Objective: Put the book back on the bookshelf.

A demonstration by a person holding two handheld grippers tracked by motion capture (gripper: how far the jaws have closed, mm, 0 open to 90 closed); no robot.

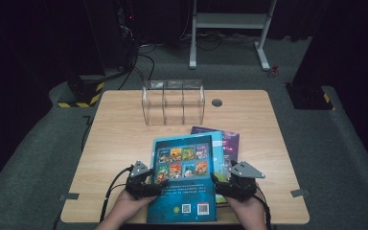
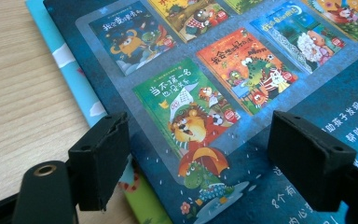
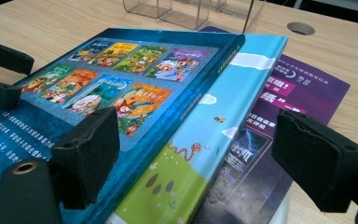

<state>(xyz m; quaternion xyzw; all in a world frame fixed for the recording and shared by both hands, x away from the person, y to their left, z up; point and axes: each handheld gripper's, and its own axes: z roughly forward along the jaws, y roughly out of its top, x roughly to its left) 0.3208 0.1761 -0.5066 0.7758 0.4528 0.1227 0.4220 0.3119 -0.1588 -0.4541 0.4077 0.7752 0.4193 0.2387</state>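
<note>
Dark-blue picture book (image 1: 184,179) lies topmost on a stack at the near edge of the wooden table (image 1: 120,139), its back cover of small illustrated titles facing up; beneath it a light-blue book (image 3: 205,154) and a purple book (image 3: 298,88) fan out to the right; the left gripper (image 1: 146,184) and right gripper (image 1: 230,184) flank the stack, jaws of both spread wide, clamping nothing; a clear acrylic organiser (image 1: 174,101) stands well beyond.
</note>
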